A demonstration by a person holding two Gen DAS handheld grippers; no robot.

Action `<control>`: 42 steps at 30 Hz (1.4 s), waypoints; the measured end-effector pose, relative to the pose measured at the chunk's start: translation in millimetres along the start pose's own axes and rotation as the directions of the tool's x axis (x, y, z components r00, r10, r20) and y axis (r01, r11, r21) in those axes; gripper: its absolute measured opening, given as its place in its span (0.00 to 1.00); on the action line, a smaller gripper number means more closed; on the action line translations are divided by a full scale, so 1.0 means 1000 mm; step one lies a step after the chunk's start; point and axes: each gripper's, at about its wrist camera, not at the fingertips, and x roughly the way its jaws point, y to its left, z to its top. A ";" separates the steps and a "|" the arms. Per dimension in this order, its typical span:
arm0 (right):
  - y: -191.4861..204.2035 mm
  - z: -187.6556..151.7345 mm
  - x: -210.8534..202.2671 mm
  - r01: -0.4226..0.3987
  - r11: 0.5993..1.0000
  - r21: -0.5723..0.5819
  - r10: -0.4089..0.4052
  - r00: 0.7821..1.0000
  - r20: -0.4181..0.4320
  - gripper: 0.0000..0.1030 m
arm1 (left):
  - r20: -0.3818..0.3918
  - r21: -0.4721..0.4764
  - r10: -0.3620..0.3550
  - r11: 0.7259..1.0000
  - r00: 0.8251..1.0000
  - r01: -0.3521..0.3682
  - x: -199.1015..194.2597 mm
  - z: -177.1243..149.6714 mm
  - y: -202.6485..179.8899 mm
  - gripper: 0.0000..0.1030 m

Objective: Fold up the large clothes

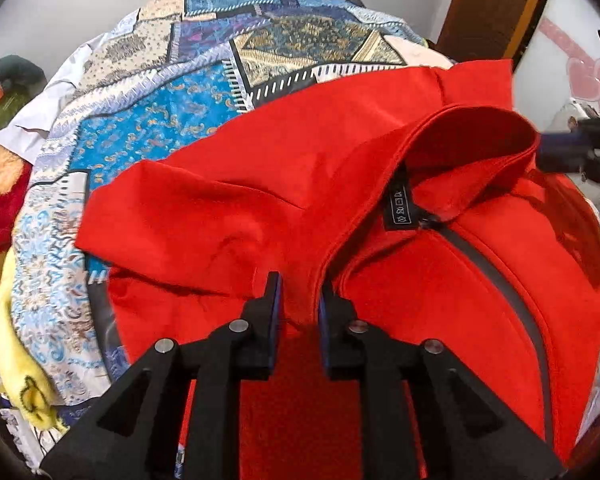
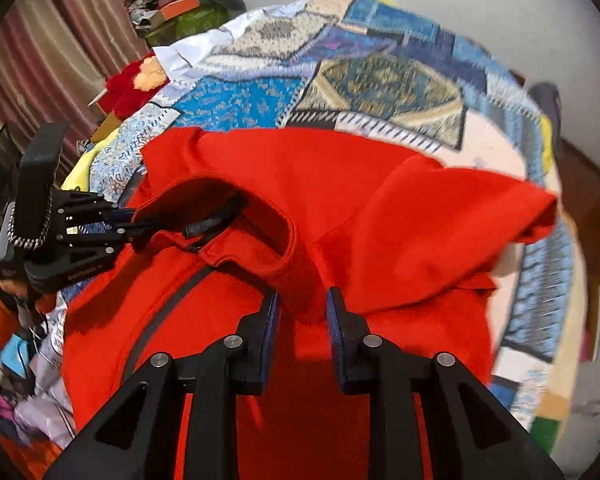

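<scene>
Left wrist view: a black care label [image 1: 399, 209] with white laundry symbols is being shown inside the collar of the red zip jacket [image 1: 300, 184]; no words can be read. The jacket is being spread across a patchwork bedspread [image 1: 148, 120], a grey zipper [image 1: 496, 276] running down its front. The left gripper [image 1: 300, 300] is being held slightly apart with red cloth bunched between its pads; whether it is clamped cannot be told. The right gripper [image 2: 302, 312] is being held likewise, grip unclear. A yellow towel [image 1: 16, 360] and a red plush item [image 1: 0, 192] are being left at the bedspread's edge.
</scene>
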 end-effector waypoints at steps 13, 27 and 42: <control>-0.001 0.089 0.002 0.025 0.998 0.061 -0.031 0.995 0.094 0.19 | 0.181 -0.123 0.111 0.988 0.977 -0.090 -0.046 0.080 0.059 0.49; 0.024 0.059 0.119 0.293 0.937 -0.193 -0.316 0.943 -0.102 0.19 | -0.051 -0.012 0.136 0.991 0.989 -0.137 0.077 0.035 0.042 0.71; -0.070 0.005 0.059 0.405 0.913 0.059 -0.398 0.912 -0.100 0.92 | -0.075 -0.082 0.152 0.984 0.985 -0.158 0.048 -0.016 0.052 0.78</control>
